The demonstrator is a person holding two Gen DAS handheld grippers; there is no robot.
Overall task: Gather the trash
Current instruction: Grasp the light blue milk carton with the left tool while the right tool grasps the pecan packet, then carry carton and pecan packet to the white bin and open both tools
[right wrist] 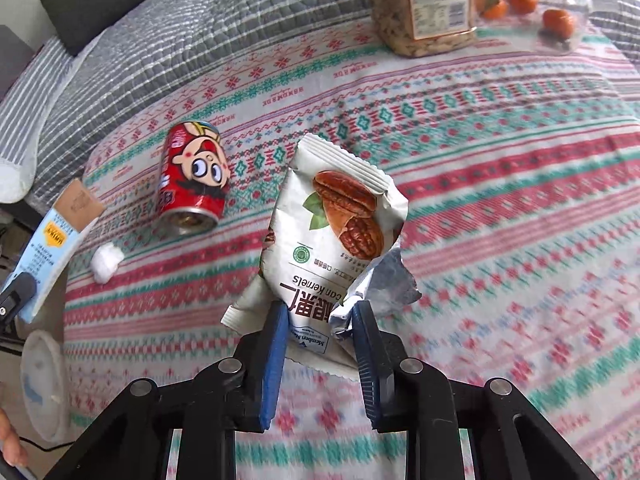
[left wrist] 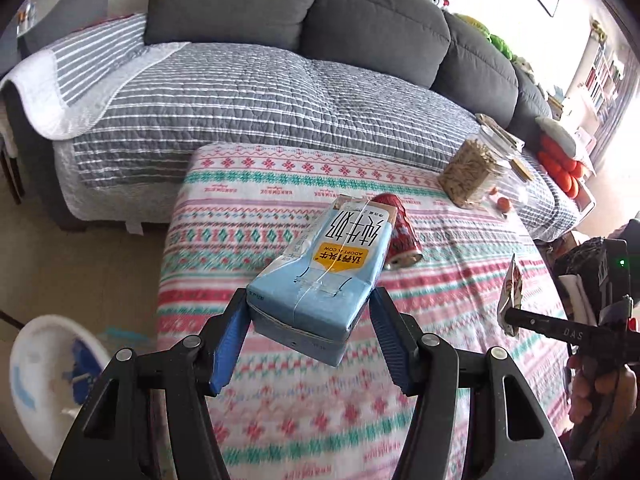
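My left gripper (left wrist: pixel 310 300) is shut on a light blue milk carton (left wrist: pixel 320 276), lifted above the patterned tablecloth (left wrist: pixel 280 420). The same carton (right wrist: pixel 52 240) shows at the left edge of the right wrist view. My right gripper (right wrist: pixel 320 312) is shut on a white pecan kernel wrapper (right wrist: pixel 332 224), held off the cloth; that wrapper (left wrist: pixel 512 296) and the right gripper (left wrist: pixel 516 316) appear at the right of the left wrist view. A red cartoon can (right wrist: pixel 192 176) lies on its side on the cloth, seen behind the carton as the red can (left wrist: pixel 402 236). A white crumpled wad (right wrist: pixel 106 262) lies near the can.
A white bin (left wrist: pixel 48 384) stands on the floor left of the table, its rim (right wrist: pixel 40 384) also at lower left. A clear jar of nuts (left wrist: pixel 468 172) and small oranges (right wrist: pixel 520 4) sit at the table's far side. A grey sofa (left wrist: pixel 280 80) lies beyond.
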